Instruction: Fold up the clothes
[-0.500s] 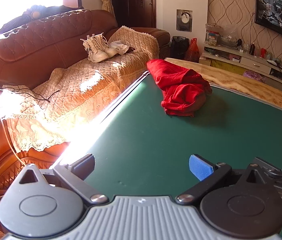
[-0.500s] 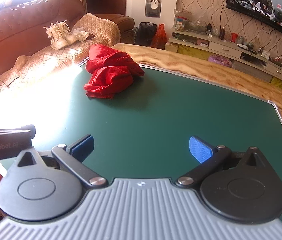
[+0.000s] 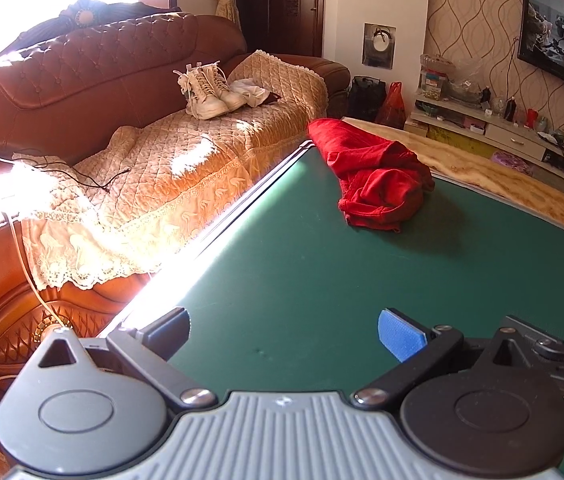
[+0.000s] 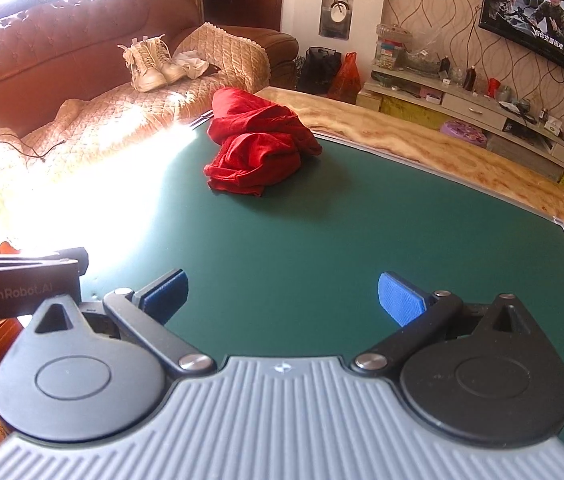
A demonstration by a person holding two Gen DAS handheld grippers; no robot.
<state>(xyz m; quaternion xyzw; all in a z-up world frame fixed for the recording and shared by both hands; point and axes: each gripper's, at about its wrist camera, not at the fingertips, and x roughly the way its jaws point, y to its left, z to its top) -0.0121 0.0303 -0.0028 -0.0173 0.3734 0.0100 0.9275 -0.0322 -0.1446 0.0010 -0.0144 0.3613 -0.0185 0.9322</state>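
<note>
Green table [image 4: 362,240] beside sofa [image 3: 81,92], perhaps sun-glared, bears crumpled red garment [image 4: 257,156]; both grippers released.

— What is carrying everything here?

— A table [image 4: 462,168] with a pale, wood-grained top is standing beside the sofa, and a dark green mat [image 4: 362,240] is covering most of it, leaving a strip of bare wood showing along the far side and at the right corner.

— And what is lying on the mat?

— A crumpled red garment [image 4: 259,152] is sitting bunched up at the far left corner [image 3: 378,176], with one end hanging over the mat's edge toward the sofa. Strong sunlight is washing out the left edge of the mat [image 3: 185,280]. The rest of the green surface is lying flat and bare.
</note>
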